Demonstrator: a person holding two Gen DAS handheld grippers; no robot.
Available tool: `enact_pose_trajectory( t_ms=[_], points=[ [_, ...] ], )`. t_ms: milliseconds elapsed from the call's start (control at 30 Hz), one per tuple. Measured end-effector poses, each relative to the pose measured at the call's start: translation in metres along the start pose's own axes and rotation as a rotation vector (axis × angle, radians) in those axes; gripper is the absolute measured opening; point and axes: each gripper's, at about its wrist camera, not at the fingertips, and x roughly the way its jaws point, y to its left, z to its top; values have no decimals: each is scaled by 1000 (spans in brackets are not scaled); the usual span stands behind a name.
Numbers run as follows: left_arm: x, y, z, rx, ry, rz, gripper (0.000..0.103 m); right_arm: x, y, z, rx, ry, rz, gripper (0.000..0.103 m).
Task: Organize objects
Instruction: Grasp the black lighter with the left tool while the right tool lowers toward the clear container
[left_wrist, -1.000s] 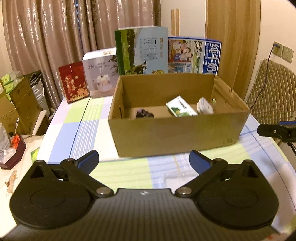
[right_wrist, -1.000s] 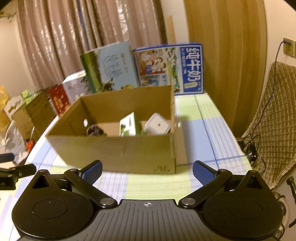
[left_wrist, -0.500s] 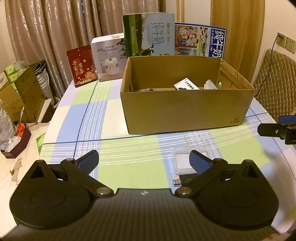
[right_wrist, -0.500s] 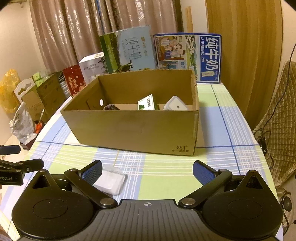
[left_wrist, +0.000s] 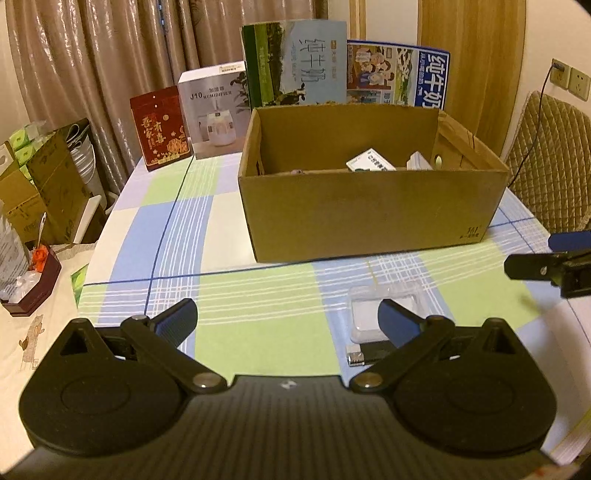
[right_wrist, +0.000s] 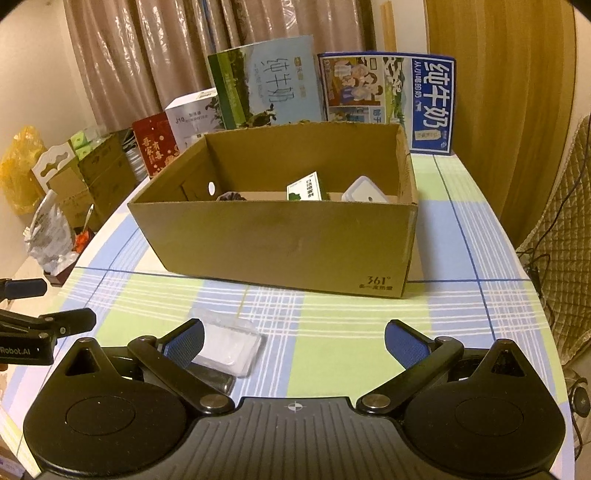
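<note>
While both pairs of fingers stand wide open and hold nothing, we hover low over the table (left_wrist: 258, 325) in front of a cardboard box (left_wrist: 369, 218). Our left gripper (left_wrist: 286, 319) has its right fingertip (left_wrist: 397, 319) just in front of a clear case (left_wrist: 384, 306), which lies flat on the checked cloth, off to the right of the gap between the fingers. In the right-wrist view, that same case (right_wrist: 229, 347) sits just beside the left fingertip (right_wrist: 184, 341) of our right gripper (right_wrist: 295, 343), so it lies between our two tools. A small dark, metal-tipped thing (left_wrist: 369, 352) lies touching or just under the case's near edge; we cannot tell what it is.

The box stands ahead of both grippers, its top open. Inside it we see a small green-and-white carton (right_wrist: 306, 188), a white square item (right_wrist: 364, 192) and something dark (right_wrist: 231, 195) near the left wall.

We judge the case to be light, thin-walled, stiff plastic, smooth and likely slippery, and it may flex or crack if squeezed hard. We would take it across its short sides, fingers low against the table, with a gentle squeeze.
</note>
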Motion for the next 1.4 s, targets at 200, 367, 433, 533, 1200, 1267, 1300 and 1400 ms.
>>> enact_pose_trajectory(
  t_ms=[200,367,433,533,1200,1267,1300,1400],
  points=[
    [11,-2,-14,-10,22,-13,102,4,-4,0,22,18,1,101],
    [22,-17,-30,-28,10,-25,102,15,-7,-5,22,42,4,101],
    [28,-28,-37,-11,11,-31,102,18,-10,-6,34,55,0,101],
    [40,-41,-47,2,12,-44,102,22,-12,-5,31,51,8,101],
    [96,-87,-61,21,29,-64,102,63,-2,5,9,131,30,101],
    [100,-87,-62,17,35,-62,100,63,-1,5,9,128,32,101],
    [101,-85,-63,9,36,-63,98,63,0,5,10,129,32,101],
    [103,-78,-63,-26,34,-76,83,64,1,4,10,131,34,101]
  ],
)
